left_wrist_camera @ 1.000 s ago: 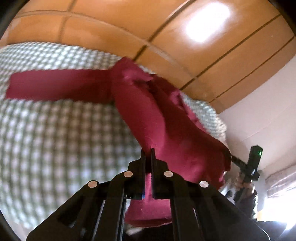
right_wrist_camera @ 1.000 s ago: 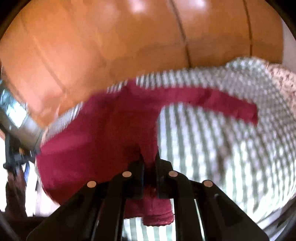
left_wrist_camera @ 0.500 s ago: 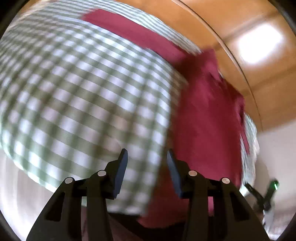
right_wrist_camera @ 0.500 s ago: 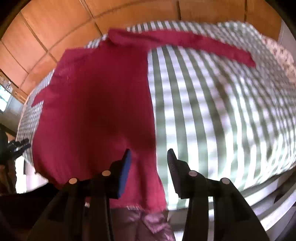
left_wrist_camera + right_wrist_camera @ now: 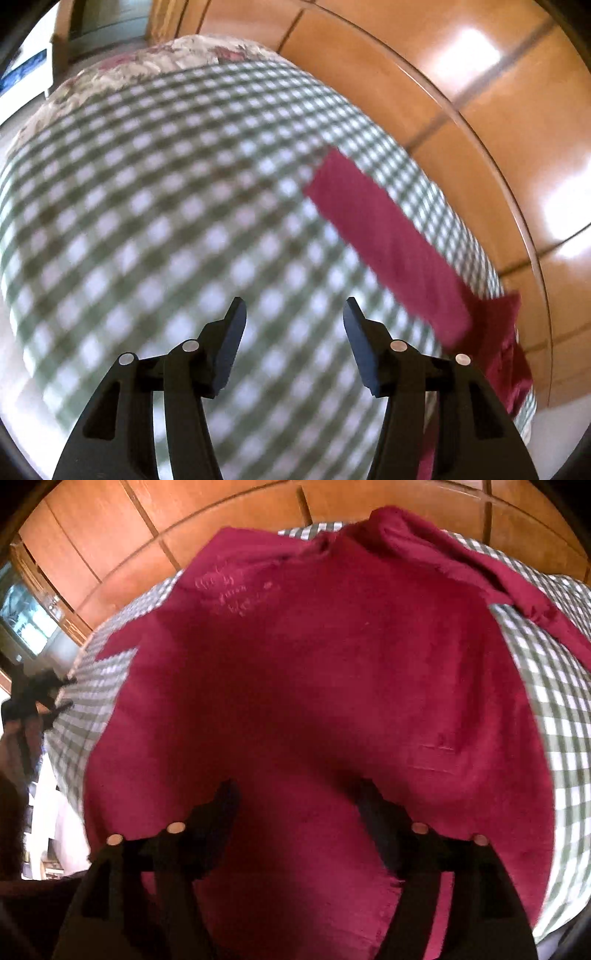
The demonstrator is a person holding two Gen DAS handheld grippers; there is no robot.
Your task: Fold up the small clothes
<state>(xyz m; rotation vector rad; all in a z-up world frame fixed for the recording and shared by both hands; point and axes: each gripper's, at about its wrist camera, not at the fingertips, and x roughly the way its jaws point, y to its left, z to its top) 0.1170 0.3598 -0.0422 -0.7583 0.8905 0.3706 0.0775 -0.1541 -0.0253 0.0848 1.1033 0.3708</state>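
Shirt (image 5: 314,686) flat on checked cloth (image 5: 166,221), under opening right gripper (image 5: 295,801).

- Shirt (image 5: 391,243): body cut off at the right edge in the left view
- Check cloth (image 5: 166,221) blurred
- Left gripper (image 5: 55,694), far left, blurred

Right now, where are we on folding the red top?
Done: the red top lies spread on the checked cloth, one sleeve stretched out. In hand: nothing; the left gripper and right gripper are opening, no fabric pinched. Left: no fold visible yet, so sleeves and body remain to fold.
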